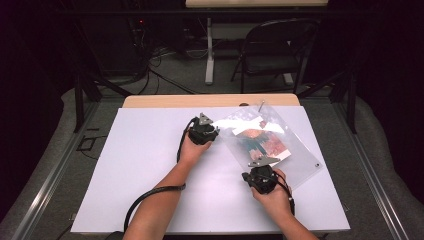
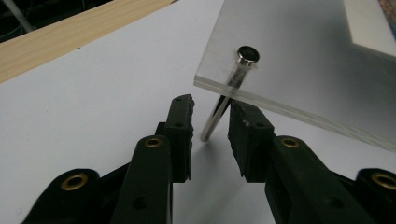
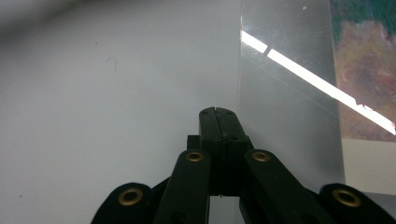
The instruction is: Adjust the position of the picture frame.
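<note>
Claw number one, my left claw (image 2: pixel 210 122), has its jaws apart on either side of the metal pin (image 2: pixel 229 88) that runs through a corner of the clear acrylic frame (image 2: pixel 299 56). The pads are not yet pressing on it, and I judge this is the line-up for gripping the pin and pulling or turning it free. My right claw (image 3: pixel 218 122) has its jaws pressed together with nothing between them, and it sits at the near edge of the frame (image 3: pixel 285 93), probably to steady the plate while the other works. Farther out, the frame (image 1: pixel 272 142) lies angled on the white worktop (image 1: pixel 150 165) toward its right half, a coloured print (image 1: pixel 260 142) sandwiched inside. Beyond the worktop stands a folding chair (image 1: pixel 275 50).
</note>
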